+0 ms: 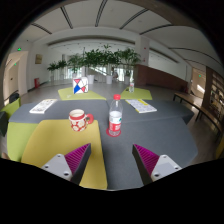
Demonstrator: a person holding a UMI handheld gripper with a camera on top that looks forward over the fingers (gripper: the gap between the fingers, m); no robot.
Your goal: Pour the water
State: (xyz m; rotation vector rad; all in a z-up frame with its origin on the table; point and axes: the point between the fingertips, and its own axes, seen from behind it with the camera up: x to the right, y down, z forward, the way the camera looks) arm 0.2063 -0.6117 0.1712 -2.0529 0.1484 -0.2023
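While nothing sits between its fingers, the clear plastic water bottle with red cap and label (pixel 115 117) stands upright on the grey and yellow worktop (pixel 120 150) | white patterned ceramic mug (pixel 79 120) near its left, apart | gripper (pixel 113 159) spread wide, empty, both beyond it | potted green plants (pixel 100 60) far behind.

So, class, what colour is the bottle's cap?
Red: the clear plastic bottle's cap, gripper view.

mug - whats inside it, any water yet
The mug shows only its outer side from this low angle; its rim hides the inside, so contents cannot be seen. The bottle stands beside it, beyond the open tongs.
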